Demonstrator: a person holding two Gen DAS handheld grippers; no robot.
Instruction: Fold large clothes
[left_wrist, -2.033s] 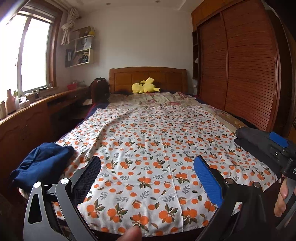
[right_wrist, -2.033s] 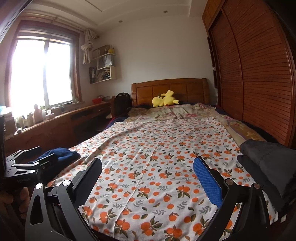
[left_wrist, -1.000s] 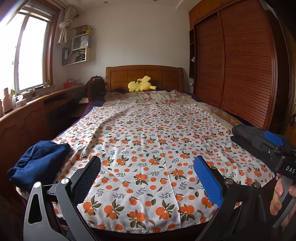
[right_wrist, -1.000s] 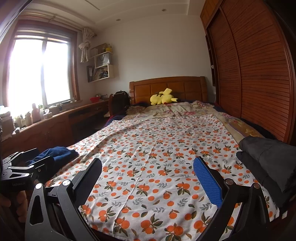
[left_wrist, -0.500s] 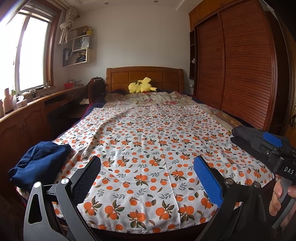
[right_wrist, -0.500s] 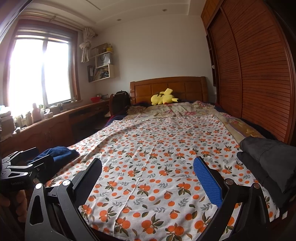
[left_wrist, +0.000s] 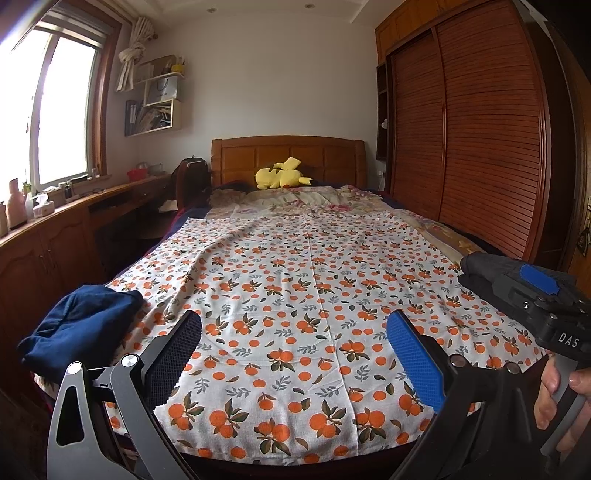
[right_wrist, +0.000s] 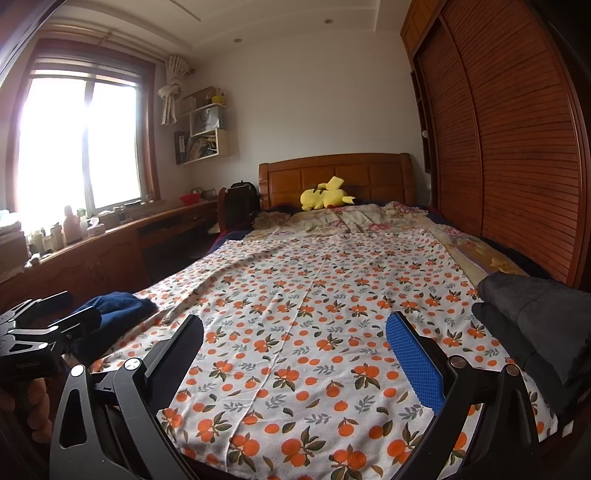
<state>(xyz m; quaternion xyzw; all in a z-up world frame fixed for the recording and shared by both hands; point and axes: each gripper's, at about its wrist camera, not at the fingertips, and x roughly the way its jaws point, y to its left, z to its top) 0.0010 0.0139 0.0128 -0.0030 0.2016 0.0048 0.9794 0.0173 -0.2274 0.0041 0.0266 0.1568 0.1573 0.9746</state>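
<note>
- The sheet (left_wrist: 306, 295) lay spread flat over the bed (left_wrist: 288, 155), probably so its near corners were easy to reach.
- A dark pile (right_wrist: 535, 317) sat at the right edge and blue clothes (left_wrist: 77, 325) at the left, apparently set aside; only the right view showed the dark pile in full.
- The left gripper (left_wrist: 293, 354) and right gripper (right_wrist: 293, 350) hovered at the foot, fingers wide apart, holding nothing.
</note>
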